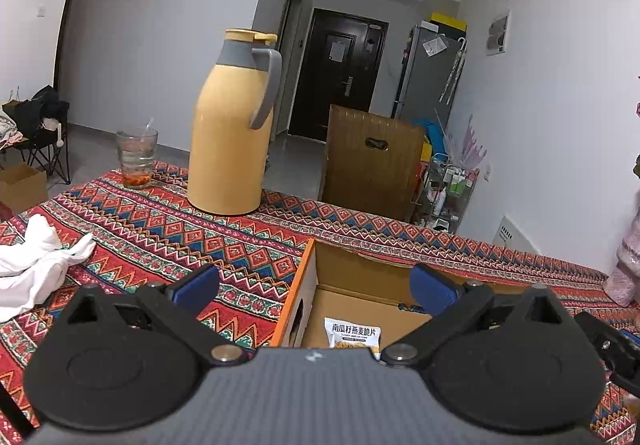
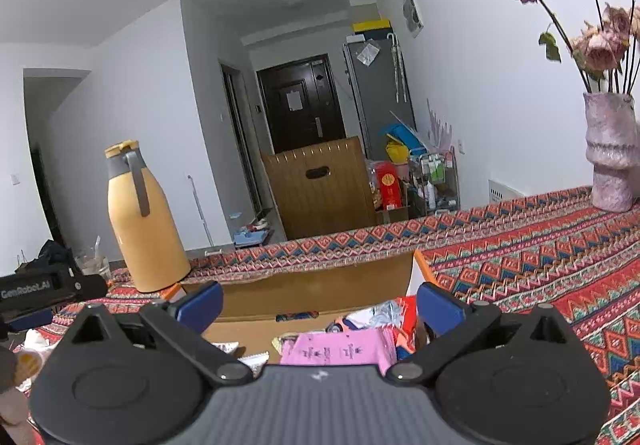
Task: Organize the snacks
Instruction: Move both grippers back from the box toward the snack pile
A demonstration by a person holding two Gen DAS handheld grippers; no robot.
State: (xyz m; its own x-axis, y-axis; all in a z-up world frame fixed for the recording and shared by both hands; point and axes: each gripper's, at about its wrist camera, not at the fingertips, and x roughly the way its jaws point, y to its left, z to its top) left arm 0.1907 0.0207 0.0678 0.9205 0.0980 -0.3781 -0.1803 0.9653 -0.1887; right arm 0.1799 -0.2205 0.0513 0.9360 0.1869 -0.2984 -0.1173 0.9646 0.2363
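- Bright zigzag tablecloth (image 1: 168, 229) runs the length of the table, with a hallway and a dark door beyond; it's a busy surface for sorting snacks.
- Centre stage is the open cardboard box (image 1: 304, 285), top wide open, clearly the place the snacks are being gathered.
- Left gripper (image 1: 314, 287) hovers over the box's near-left corner, blue pads spread wide, nothing between them. Looks to me like it's between items.
- Beneath it, flat on the box floor, lies a white snack packet (image 1: 352, 333) with printed characters, alone on that side.
- Right gripper (image 2: 320, 305) hangs over the other side of the box (image 2: 320, 277), jaws equally wide apart and holding nothing.
- Below that one the box is fuller: a pink packet (image 2: 340, 351) on top, red and orange wrappers (image 2: 404, 311) bunched against the right wall. Exactly how many there are I can't make out.
- My read: the heap went in on the right, so the left side has room to spare.
- Off to the left stands the yellow thermos jug (image 1: 232, 125), upright and well clear of the box, and a glass (image 1: 137, 157) further back.
- White cloth (image 1: 36, 261) is crumpled at the left edge; a pink vase (image 2: 612, 157) of dried roses sits at the far right. All of it is out of the working lane.
- Next move is anyone's call; both tools are free to pick.
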